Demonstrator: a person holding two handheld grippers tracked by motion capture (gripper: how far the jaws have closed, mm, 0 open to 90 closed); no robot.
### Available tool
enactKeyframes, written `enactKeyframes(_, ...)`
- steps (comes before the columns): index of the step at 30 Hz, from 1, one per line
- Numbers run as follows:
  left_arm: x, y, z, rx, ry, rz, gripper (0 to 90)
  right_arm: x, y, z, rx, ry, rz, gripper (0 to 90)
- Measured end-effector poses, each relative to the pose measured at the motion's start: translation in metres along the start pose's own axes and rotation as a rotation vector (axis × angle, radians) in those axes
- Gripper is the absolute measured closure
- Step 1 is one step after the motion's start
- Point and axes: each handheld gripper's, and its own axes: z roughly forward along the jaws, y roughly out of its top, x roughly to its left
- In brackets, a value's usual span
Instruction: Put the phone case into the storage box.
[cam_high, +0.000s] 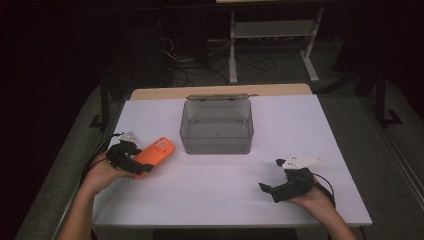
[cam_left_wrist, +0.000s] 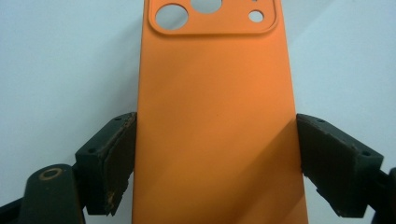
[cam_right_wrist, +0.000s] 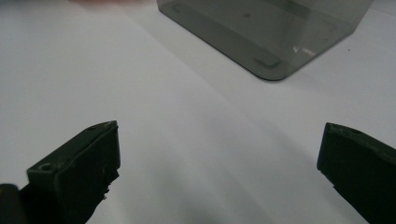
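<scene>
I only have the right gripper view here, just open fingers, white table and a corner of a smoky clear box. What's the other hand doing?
Observer: The left gripper is shut on an orange phone case, gripping its two long edges.
Operator: Which end sticks out?
Observer: The camera-cutout end points away from the left gripper, toward the clear box.
Operator: Anything in that box?
Observer: From the high view it looks empty, with its lid hanging open behind it.
</scene>
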Motion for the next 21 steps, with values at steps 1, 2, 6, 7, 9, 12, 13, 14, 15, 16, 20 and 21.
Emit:
enactKeyframes(1, 0.000, 0.000, 0.000, 0.000, 0.000, 0.000, 16.4, 0.000, 0.000, 0.000, 0.000, 0.000, 0.000, 0.0)
enactKeyframes(2, -0.002, -0.001, -0.001, -0.001, -0.007, 0.004, 16.4, 0.000, 0.000, 0.000, -0.001, 0.000, 0.000, 0.0)
enactKeyframes(6, -0.005, -0.002, -0.003, 0.000, -0.010, 0.015, 16.4, 0.000, 0.000, 0.000, -0.001, 0.000, 0.000, 0.0)
enactKeyframes(7, -0.006, -0.002, -0.003, 0.001, -0.013, 0.016, 16.4, 0.000, 0.000, 0.000, -0.001, -0.001, 0.000, 0.0)
enactKeyframes(9, -0.007, -0.003, -0.004, -0.004, -0.014, 0.019, 16.4, 0.000, 0.000, 0.000, -0.001, -0.001, 0.000, 0.0)
enactKeyframes(12, -0.013, -0.002, -0.006, -0.011, -0.018, 0.035, 16.4, 0.000, 0.000, 0.000, -0.001, -0.001, 0.000, 0.0)
enactKeyframes(13, -0.013, -0.002, -0.006, -0.011, -0.018, 0.035, 16.4, 0.000, 0.000, 0.000, -0.001, -0.001, 0.000, 0.0)
enactKeyframes(14, -0.014, -0.002, -0.006, -0.011, -0.018, 0.039, 16.4, 0.000, 0.000, 0.000, -0.001, -0.001, 0.000, 0.0)
enactKeyframes(15, -0.016, -0.002, -0.006, -0.011, -0.018, 0.045, 16.4, 0.000, 0.000, 0.000, 0.000, -0.002, -0.001, 0.0)
enactKeyframes(16, -0.019, -0.001, -0.007, -0.015, -0.030, 0.052, 16.4, 0.000, 0.000, 0.000, 0.000, -0.002, -0.001, 0.0)
enactKeyframes(20, -0.024, 0.000, -0.007, -0.014, -0.033, 0.067, 16.4, 0.000, 0.000, 0.000, -0.002, -0.002, -0.002, 0.0)
enactKeyframes(21, -0.026, 0.000, -0.007, -0.014, -0.035, 0.076, 16.4, 0.000, 0.000, 0.000, -0.001, -0.002, -0.002, 0.0)
